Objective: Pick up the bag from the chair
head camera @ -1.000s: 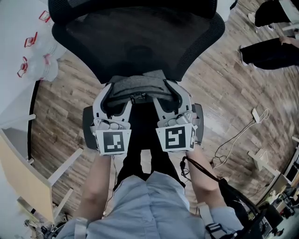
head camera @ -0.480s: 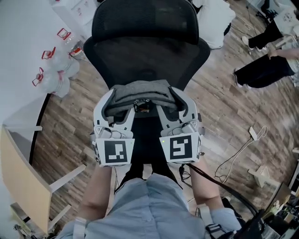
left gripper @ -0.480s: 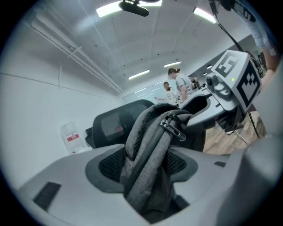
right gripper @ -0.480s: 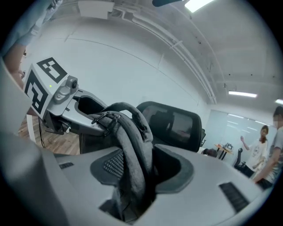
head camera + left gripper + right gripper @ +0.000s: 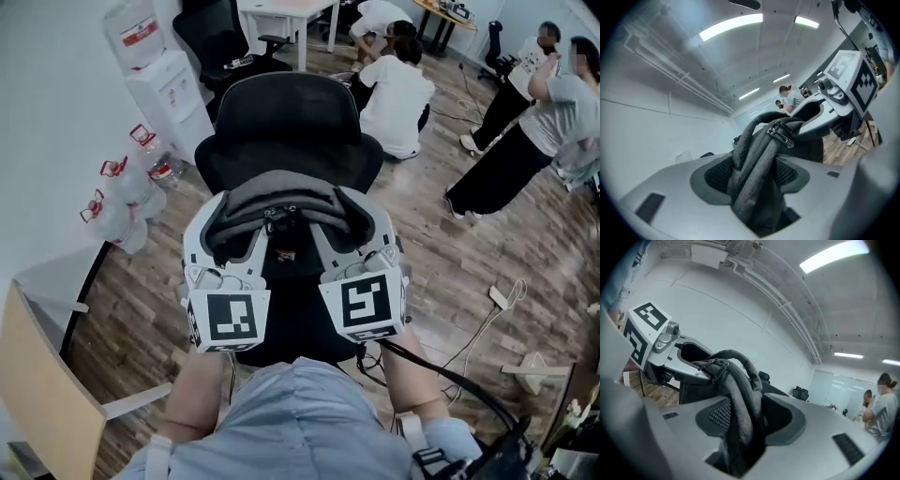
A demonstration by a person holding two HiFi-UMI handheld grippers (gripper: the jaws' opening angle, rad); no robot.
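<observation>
Bag: the grey bag [image 5: 281, 192] hangs between the two claws, over the seat of the black chair [image 5: 281, 122] and just in front of its back. No view shows whether its bottom is clear of the seat.
Left claw [image 5: 223, 220]: clamped on a bunched fold of the bag's grey cloth, with a strap buckle [image 5: 782, 136] just beyond the jaws.
Right claw [image 5: 349, 217]: clamped the same way on the bag's other end.
Long axis: the bag's top edge runs side to side, from one claw across to the other, and the body drops below it.
Direction from claws: straight ahead in the jaws, then inward and down.
Nearer hand: neither, since the two grips mirror each other.
Coming move (my judgement): both hands should travel together, up and away from the chair back. One hand leading would tilt the top edge.
</observation>
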